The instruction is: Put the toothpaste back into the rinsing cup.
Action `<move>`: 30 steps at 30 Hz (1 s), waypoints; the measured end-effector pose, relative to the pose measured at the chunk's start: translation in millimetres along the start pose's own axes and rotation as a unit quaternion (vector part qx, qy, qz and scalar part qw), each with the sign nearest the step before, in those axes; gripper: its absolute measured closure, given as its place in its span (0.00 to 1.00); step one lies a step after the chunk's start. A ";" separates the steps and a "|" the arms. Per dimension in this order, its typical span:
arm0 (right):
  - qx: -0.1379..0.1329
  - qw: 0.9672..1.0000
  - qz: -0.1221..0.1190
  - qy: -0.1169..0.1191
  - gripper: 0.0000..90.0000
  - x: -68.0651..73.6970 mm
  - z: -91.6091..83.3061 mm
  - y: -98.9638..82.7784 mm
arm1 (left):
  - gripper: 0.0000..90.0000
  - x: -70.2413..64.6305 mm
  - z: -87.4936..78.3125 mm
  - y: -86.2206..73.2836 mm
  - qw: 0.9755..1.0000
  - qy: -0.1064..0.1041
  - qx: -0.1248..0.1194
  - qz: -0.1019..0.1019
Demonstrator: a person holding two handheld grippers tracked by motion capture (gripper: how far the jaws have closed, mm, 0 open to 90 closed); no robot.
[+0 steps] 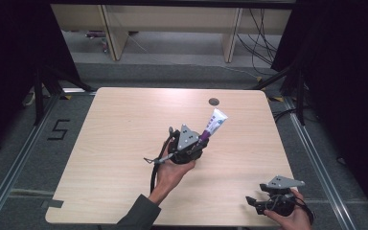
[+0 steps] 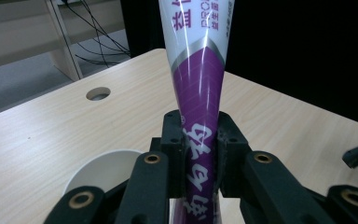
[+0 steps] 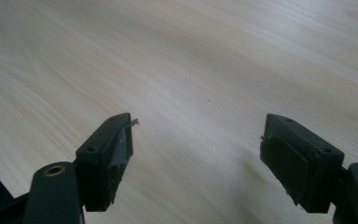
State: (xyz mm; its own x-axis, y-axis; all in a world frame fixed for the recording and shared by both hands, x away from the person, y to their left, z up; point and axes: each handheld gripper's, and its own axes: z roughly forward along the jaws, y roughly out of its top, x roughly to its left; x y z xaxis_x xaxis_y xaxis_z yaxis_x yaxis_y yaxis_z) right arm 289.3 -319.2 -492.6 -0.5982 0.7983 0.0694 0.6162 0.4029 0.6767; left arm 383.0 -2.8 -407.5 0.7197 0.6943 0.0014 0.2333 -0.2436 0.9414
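Observation:
A toothpaste tube (image 1: 215,123), white at its flat end and purple lower down, sticks up and to the right above the middle of the table. My left gripper (image 1: 199,143) is shut on its purple part. In the left gripper view the tube (image 2: 200,84) rises between the two black jaws of my left gripper (image 2: 199,128), with white characters on the purple. Just below the jaws sits a white round cup (image 2: 105,168); whether the tube's lower end is inside it is hidden. My right gripper (image 1: 255,202) rests open near the front right corner, and its jaws (image 3: 196,128) stand wide apart over bare wood.
The light wooden table (image 1: 124,124) has a round cable hole (image 1: 213,101) at the back, also seen as a hole (image 2: 98,93) left of the tube. Black curtains flank the table, and shelves and cables stand beyond it.

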 end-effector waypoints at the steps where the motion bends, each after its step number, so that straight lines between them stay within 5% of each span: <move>1: 0.004 1.000 0.011 0.003 0.29 0.9 -0.9 0.7 | 0.85 0.9 2.7 3.4 1.000 0.008 -0.004 0.002; 23: 0.002 1.000 0.002 0.004 0.29 0.2 1.0 -0.3 | 0.85 17.6 25.5 24.8 0.997 0.065 -0.045 -0.021; 30: 0.003 1.000 0.001 0.005 0.29 0.2 0.9 -0.3 | 0.85 21.3 32.6 20.5 0.995 0.086 -0.048 0.009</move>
State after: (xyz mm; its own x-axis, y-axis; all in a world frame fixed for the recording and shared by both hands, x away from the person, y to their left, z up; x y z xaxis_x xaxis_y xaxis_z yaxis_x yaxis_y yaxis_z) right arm 289.4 -318.7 -493.4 -0.6019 0.7948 0.0783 0.6211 0.4042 0.6715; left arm 424.4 -15.1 -399.2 0.5988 0.7980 0.0682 0.1521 -0.1969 0.9685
